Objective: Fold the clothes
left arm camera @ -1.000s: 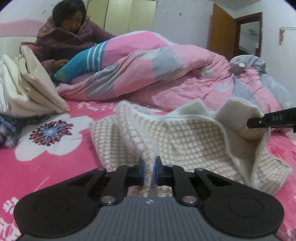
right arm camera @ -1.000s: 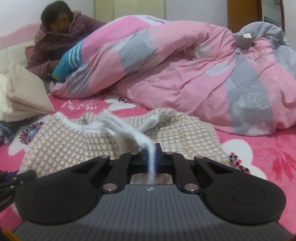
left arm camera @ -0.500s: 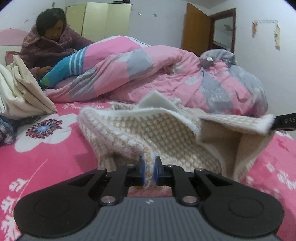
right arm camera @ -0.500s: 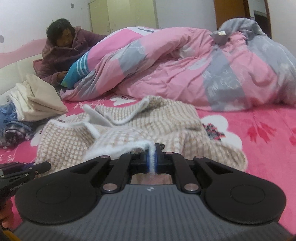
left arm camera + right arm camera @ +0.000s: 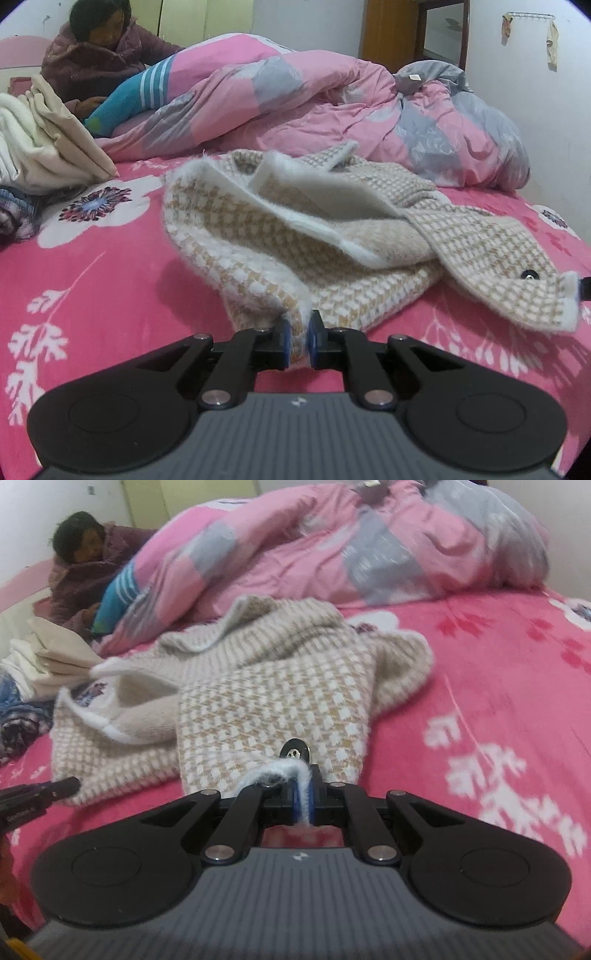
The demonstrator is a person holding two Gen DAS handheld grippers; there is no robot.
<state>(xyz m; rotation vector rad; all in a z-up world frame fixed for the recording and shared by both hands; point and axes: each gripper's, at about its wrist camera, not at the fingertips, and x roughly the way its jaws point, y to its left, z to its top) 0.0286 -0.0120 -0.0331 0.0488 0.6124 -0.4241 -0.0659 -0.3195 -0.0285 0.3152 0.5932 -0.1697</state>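
A beige-and-white checked knit garment (image 5: 295, 236) with a fluffy white lining lies bunched on the pink floral bedsheet (image 5: 92, 280). My left gripper (image 5: 297, 338) is shut on its near edge. In the right wrist view the same garment (image 5: 273, 701) spreads ahead, a metal snap button (image 5: 294, 752) on the flap. My right gripper (image 5: 303, 797) is shut on the white fuzzy hem of that flap. The right gripper's tip shows at the far right edge of the left view (image 5: 584, 288), and the left gripper's tip pokes in at the left of the right view (image 5: 40, 794).
A pink-and-grey quilt (image 5: 332, 107) is heaped across the back of the bed. A person in a purple jacket (image 5: 99, 55) sits at the back left. Folded cream cloth (image 5: 44, 147) and dark plaid clothes (image 5: 14, 218) are stacked at the left.
Both grippers have pulled back toward me and lowered, dragging the garment's edges with them. The garment now lies lower and more folded over on the sheet. Both stay shut on it.
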